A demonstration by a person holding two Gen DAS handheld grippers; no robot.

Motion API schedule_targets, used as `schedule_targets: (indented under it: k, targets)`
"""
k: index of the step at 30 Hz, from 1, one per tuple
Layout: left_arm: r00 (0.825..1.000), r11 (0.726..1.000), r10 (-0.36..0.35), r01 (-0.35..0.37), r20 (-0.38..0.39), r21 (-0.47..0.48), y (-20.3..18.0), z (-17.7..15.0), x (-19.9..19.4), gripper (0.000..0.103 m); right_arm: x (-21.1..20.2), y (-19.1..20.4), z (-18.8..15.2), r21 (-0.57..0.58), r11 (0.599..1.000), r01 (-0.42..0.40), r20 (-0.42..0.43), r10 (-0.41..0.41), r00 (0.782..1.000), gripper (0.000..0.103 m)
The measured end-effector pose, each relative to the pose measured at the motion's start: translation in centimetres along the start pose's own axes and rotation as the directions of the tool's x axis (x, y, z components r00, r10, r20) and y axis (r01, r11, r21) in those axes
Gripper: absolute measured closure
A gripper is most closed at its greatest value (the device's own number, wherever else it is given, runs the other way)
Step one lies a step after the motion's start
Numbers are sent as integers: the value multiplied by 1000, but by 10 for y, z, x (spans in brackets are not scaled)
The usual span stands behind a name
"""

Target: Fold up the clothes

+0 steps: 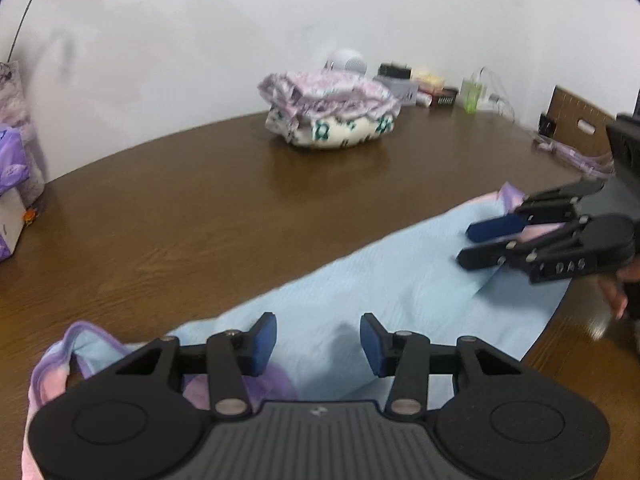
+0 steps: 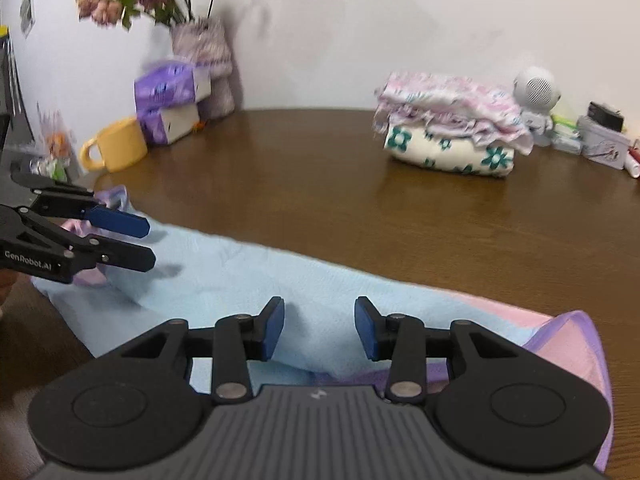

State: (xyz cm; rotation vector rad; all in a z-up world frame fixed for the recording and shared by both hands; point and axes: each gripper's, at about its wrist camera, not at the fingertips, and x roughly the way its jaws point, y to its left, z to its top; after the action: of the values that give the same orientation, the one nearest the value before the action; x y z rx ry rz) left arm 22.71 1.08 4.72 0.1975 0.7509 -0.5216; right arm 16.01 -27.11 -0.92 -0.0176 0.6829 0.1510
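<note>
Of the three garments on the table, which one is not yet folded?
The light blue garment with pink and purple trim, spread flat at the near edge under both grippers. The floral cream one and the pink frilly one upon it sit stacked, folded, far back.

garment (image 2: 248,276) on table (image 2: 320,208) front | folded stack (image 2: 452,140) behind

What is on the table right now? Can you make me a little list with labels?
table: brown wood
garment being folded: light blue cloth with pink and purple edges, lying flat near the front
left gripper: jaws open, above the cloth, holding nothing
right gripper: jaws open, above the cloth, holding nothing
folded pile: flowery clothes stacked at the back
mug: yellow, back left
flowers: in a vase by the wall
</note>
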Motion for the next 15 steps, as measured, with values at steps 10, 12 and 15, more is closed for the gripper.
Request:
schedule_targets:
  k: [10, 12, 15]
  targets:
    - [1000, 998, 5, -6, -8, -55, 21, -16, -9, 57, 0, 1, 0, 0, 1000, -1, 0, 1, 1000, 56]
    - [1000, 997, -22, 23, 22, -69, 24, -11, -23, 57, 0, 1, 0, 0, 1000, -1, 0, 1, 1000, 52]
    - [994, 999, -7, 13, 109, -50, 37, -4, -66, 48, 0, 1, 0, 0, 1000, -1, 0, 1, 1000, 49]
